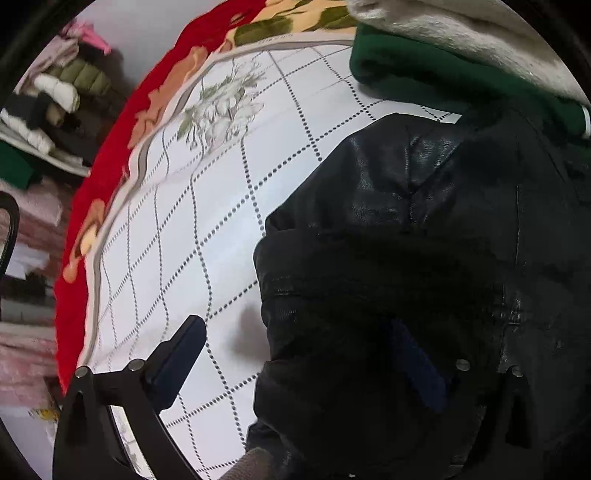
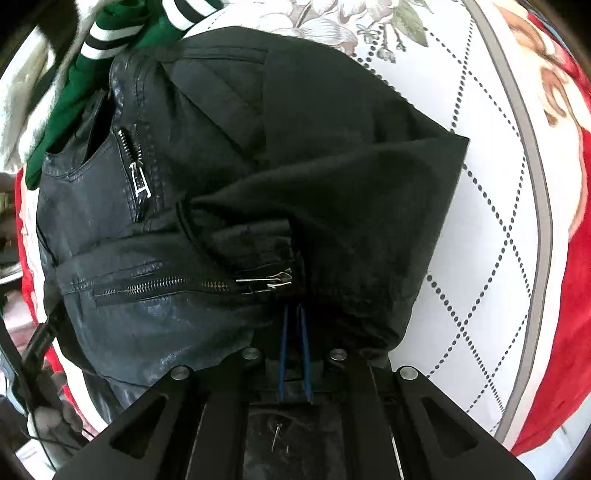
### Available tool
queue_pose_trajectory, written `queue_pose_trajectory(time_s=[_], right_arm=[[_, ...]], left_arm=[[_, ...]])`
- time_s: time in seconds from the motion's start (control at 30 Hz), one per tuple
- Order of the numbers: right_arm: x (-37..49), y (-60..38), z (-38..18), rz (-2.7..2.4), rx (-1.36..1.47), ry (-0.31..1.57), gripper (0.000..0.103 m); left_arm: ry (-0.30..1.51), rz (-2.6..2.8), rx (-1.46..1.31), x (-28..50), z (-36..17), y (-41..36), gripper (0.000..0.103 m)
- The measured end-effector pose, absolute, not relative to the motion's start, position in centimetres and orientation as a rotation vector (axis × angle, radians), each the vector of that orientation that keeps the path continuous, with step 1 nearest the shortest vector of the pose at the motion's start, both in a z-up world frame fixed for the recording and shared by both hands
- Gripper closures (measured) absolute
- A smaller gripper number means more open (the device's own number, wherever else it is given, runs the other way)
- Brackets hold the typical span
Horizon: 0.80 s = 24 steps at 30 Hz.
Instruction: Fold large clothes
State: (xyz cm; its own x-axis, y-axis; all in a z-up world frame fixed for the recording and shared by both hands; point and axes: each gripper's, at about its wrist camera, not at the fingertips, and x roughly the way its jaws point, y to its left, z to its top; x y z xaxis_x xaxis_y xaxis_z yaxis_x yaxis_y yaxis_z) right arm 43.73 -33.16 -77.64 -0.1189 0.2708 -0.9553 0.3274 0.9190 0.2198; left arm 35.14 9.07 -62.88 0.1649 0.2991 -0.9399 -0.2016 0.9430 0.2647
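Observation:
A black leather jacket (image 1: pixel 424 236) lies partly folded on a white quilted bedspread (image 1: pixel 207 206). In the left wrist view my left gripper (image 1: pixel 303 354) is open: one blue pad (image 1: pixel 181 354) hangs over the bedspread, the other (image 1: pixel 417 365) is over the jacket's edge. In the right wrist view the jacket (image 2: pixel 236 177) shows its zippers and a black lining flap (image 2: pixel 351 192). My right gripper (image 2: pixel 294 321) is shut on the jacket's fabric near a zipper pull (image 2: pixel 269 281); its blue pads are pressed close together.
A green garment with striped cuffs (image 2: pixel 122 33) and a white fluffy one (image 1: pixel 461 33) lie beyond the jacket. A red floral blanket (image 1: pixel 110 155) borders the bedspread. Piled clothes (image 1: pixel 55 96) sit at far left.

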Motion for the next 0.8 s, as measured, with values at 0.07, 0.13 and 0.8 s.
queue_pose_trajectory(time_s=[0.07,0.13,0.8], right_arm=[[43.9,-33.5,-77.9,-0.082,0.511,1.720,0.095],[43.9,-33.3,-77.8,-0.050,0.469,1.700,0.096],[31.4,-34.0,-76.5,0.060,0.443,1.697,0.025]], left_arm=[[1.368,0.385,-0.021,34.9,-63.0,9.9,0.000],[1.355,0.379,-0.039,34.5,-63.1,10.0,0.000],[1.468,0.254,-0.031,21.0,-65.7,15.2,0.002]])
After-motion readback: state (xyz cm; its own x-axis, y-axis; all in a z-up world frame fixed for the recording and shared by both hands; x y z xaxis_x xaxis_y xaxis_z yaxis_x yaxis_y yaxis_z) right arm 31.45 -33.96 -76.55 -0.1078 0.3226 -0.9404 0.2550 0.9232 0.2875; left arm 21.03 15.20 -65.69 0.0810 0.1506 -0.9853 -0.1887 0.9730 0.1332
